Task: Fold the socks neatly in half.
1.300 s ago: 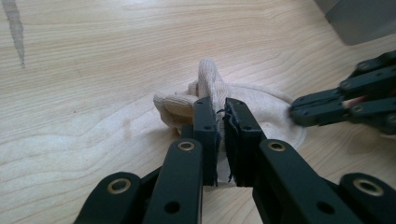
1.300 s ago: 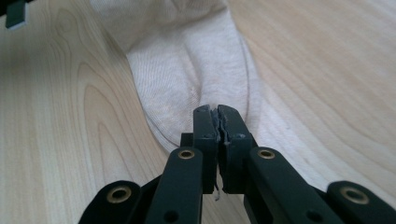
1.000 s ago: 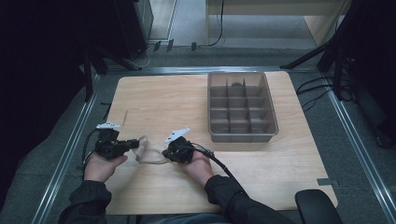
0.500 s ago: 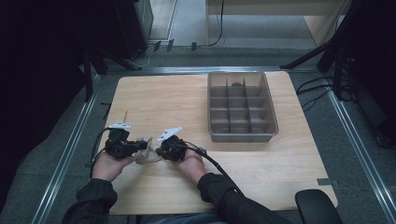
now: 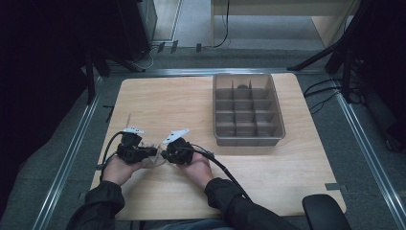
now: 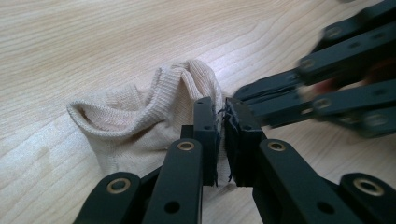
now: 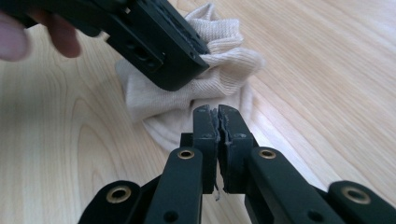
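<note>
Wooden table [image 5: 158, 103] with rounded corners, dark floor and metal rails around it, cables trailing at the far right. Grey divided tray [image 5: 275, 125] sits on the far right part of the table, well apart from the hands; something small and dark lies in one of its far compartments, too small to identify. Both hands are at the near left of the table, close together, forearms in dark sleeves coming in from the bottom edge. Left gripper [image 5: 154, 152] and right gripper [image 5: 163, 154] point toward each other, tips nearly meeting over a beige sock [image 6: 135, 116]. Sock lies bunched on the bare wood between the two grippers, ribbed cuff folded up into a hump, open end facing left in the left gripper view. Left gripper jaws are closed to a narrow slit with the pads [image 6: 205, 135] pinching the cuff's edge; fabric rises right at the tips. Right gripper jaws are likewise pressed together, a thin bit of fabric caught between the pads [image 7: 205, 140], frayed threads hanging below; the sock's body spreads just beyond the tips. In the right gripper view the left gripper comes in from the upper left and rests on top of the sock, fingers of the left hand [image 7: 28, 39] visible behind it. Sock touches the table under both grips.
</note>
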Action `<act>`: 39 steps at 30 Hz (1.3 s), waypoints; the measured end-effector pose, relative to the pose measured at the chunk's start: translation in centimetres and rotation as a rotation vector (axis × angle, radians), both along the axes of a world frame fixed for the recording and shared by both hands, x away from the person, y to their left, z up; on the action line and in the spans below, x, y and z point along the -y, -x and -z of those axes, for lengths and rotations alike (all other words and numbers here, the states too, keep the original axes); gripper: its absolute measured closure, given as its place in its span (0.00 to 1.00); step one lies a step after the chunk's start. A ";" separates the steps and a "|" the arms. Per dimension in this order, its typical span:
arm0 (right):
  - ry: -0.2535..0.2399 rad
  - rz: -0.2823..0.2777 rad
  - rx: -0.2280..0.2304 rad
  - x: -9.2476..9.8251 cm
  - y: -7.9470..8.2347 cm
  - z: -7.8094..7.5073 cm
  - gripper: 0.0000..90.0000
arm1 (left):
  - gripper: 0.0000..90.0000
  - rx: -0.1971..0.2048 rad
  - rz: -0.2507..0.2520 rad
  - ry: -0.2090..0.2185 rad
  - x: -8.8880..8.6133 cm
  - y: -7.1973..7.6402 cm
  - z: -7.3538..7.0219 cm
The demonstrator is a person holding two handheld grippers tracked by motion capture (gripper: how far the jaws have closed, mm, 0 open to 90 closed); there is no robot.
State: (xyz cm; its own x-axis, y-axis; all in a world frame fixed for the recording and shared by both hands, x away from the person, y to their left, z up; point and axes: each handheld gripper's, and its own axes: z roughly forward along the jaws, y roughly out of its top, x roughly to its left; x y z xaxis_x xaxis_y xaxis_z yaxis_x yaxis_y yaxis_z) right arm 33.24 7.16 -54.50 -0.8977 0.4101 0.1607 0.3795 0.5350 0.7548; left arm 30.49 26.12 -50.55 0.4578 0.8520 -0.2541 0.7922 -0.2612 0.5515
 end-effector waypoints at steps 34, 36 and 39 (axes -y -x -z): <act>0.030 0.047 0.021 3.5 -0.8 -1.1 0.84 | 0.74 0.000 0.025 0.042 0.0 -1.0 1.4; 0.033 0.043 0.020 3.5 -0.8 -1.2 0.83 | 0.71 0.002 0.023 0.050 0.0 -1.0 1.1; 0.039 0.033 0.032 3.5 -0.8 -1.3 0.83 | 0.67 0.004 0.015 0.068 -0.1 -0.9 0.5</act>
State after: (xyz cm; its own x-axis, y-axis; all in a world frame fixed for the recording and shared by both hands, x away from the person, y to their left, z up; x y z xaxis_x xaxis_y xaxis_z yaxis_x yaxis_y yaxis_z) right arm 34.07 3.66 -53.22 -0.8881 0.4448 0.1158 0.3735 0.5515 0.7459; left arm 31.34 26.23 -51.09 0.4712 0.8259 -0.3096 0.7865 -0.2345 0.5714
